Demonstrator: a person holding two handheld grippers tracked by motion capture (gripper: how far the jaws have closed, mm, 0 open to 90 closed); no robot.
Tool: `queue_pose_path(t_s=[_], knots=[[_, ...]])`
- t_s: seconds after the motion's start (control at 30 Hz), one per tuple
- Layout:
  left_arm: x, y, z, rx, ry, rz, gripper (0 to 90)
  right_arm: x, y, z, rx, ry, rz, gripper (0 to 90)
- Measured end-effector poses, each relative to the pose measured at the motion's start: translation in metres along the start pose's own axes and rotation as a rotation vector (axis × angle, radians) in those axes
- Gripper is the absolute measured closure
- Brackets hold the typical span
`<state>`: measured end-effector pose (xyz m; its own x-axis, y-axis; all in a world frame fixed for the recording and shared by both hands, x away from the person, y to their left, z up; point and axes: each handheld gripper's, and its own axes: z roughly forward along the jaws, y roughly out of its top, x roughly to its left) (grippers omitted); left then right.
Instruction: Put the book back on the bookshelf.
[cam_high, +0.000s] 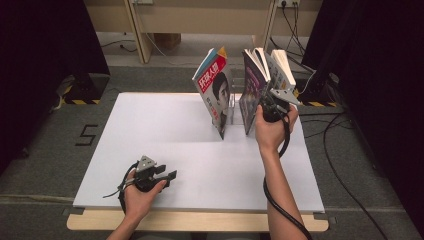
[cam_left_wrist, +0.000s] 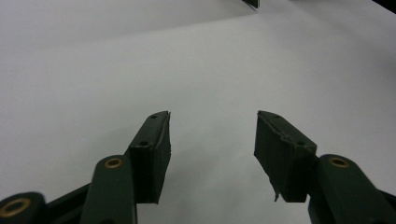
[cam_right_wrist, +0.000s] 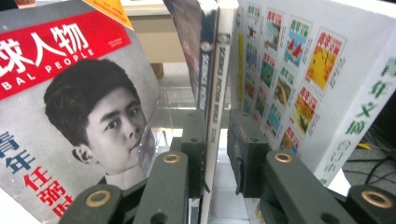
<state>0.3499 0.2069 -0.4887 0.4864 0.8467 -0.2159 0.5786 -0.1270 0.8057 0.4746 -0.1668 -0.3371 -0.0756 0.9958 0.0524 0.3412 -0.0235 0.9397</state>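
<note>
Three publications stand in a clear plastic rack at the table's far right. A red-and-grey magazine with a portrait cover leans left. To its right stand a thin dark magazine and a thick white book. My right gripper straddles the thin magazine's spine. Its left pad lies against the magazine, and a small gap shows at the right pad. My left gripper rests low over the near left of the table, open with nothing between its fingers.
The white tabletop stretches bare between the two hands. Black cables lie on the grey floor at the right. Dark curtains flank both sides, and a wooden frame stands behind the table.
</note>
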Motion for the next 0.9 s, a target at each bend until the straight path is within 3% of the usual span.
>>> queue_pose_path(t_s=[0.3, 0.6, 0.9], knots=[[-0.001, 0.0, 0.0, 0.0, -0.001, 0.004, 44.9, -0.002, 0.002, -0.003, -0.002, 0.024, 0.009, 77.4], [0.0, 0.0, 0.0, -0.001, 0.001, 0.002, 44.9, -0.004, 0.0, 0.007, 0.02, 0.014, 0.014, 76.8], [-0.001, 0.0, 0.001, 0.0, 0.001, 0.001, 44.9, -0.004, -0.002, 0.005, 0.025, 0.016, 0.012, 76.4]])
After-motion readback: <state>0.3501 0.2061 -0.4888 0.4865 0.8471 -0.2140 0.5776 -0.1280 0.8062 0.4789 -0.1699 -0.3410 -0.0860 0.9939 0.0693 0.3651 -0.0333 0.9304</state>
